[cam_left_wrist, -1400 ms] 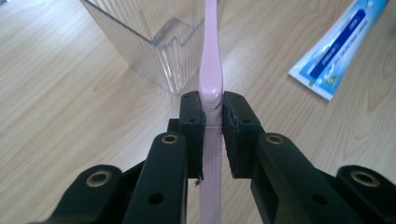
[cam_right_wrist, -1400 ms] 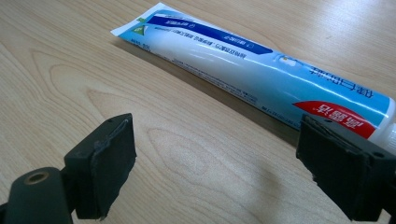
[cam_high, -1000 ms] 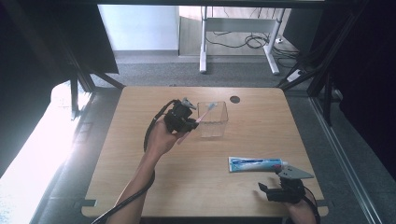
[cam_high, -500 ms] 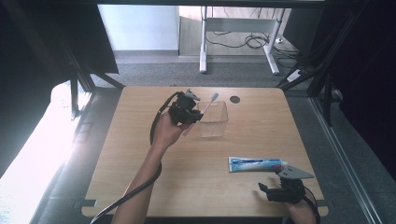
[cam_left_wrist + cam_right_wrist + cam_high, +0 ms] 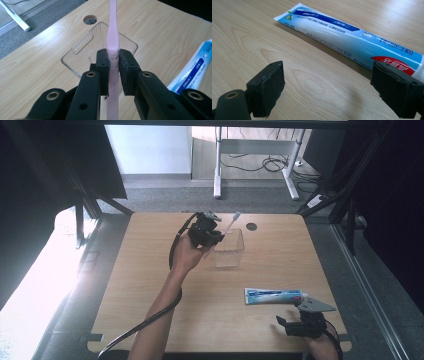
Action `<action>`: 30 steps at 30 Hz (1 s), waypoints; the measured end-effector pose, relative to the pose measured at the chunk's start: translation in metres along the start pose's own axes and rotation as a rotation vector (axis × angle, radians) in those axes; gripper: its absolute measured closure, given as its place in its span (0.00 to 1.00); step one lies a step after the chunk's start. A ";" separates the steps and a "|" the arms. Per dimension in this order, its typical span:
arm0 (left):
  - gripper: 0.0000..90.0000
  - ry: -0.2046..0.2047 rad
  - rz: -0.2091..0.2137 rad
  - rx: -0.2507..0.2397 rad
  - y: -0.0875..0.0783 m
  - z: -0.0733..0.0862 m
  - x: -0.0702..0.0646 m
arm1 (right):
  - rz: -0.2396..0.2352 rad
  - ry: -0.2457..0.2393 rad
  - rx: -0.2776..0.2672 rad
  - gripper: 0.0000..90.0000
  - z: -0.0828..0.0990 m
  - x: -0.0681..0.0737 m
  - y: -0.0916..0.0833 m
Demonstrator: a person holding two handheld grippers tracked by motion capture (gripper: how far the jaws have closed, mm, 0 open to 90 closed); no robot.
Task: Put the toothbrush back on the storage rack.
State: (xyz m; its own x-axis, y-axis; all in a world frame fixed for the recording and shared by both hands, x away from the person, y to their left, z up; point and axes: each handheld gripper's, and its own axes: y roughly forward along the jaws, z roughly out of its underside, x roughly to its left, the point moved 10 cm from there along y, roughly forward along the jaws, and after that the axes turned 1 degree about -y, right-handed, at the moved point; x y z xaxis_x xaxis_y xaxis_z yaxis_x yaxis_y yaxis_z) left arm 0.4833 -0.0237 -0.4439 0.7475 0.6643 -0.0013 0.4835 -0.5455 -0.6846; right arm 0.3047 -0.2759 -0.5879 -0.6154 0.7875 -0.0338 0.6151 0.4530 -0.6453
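In the high view, the left gripper (image 5: 214,236) is seen raised over the far middle of the wooden table (image 5: 150,285), and a pale pink toothbrush (image 5: 229,226) is pinched between its jaws, the shaft slanting up and away with the head above the far rim of a clear plastic container (image 5: 229,251). The container is rectangular, thin-walled and transparent, and the table's grain is seen through it; whether the toothbrush touches it cannot be told here. Near the front right edge, the right gripper (image 5: 287,324) is held low with its jaws spread wide and nothing between them, and a blue-and-white toothpaste tube (image 5: 274,296) lies flat just beyond it. A round hole (image 5: 251,226) is cut in the tabletop behind the container. In the left gripper view, the black pads (image 5: 103,65) are pressed against both sides of the smooth pink handle (image 5: 113,37), which is carried upright over the ribbed, glossy container (image 5: 82,47); nothing but the table's grain is seen inside it. In the right gripper view, the two matte black pads (image 5: 270,85) stand far apart above bare wood, and the soft, glossy tube (image 5: 342,37), with its flat crimped end toward the upper left, lies near the right-hand pad, though contact cannot be told.
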 end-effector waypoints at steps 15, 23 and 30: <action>0.88 -0.015 -0.012 -0.041 0.019 -0.022 0.006 | -0.006 -0.003 -0.004 0.14 -0.001 0.001 0.000; 0.88 -0.030 -0.018 -0.057 0.029 -0.027 0.012 | -0.010 -0.004 -0.002 0.14 -0.001 0.002 0.001; 0.88 -0.018 -0.036 -0.073 0.039 -0.032 0.015 | -0.012 -0.003 -0.002 0.14 -0.001 0.002 0.001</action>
State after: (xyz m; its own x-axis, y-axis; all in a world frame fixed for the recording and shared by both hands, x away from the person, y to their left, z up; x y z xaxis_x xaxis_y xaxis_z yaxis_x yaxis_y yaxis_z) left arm 0.5280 -0.0515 -0.4473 0.7214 0.6924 0.0087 0.5422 -0.5570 -0.6291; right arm 0.3041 -0.2735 -0.5880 -0.6243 0.7806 -0.0286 0.6087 0.4633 -0.6441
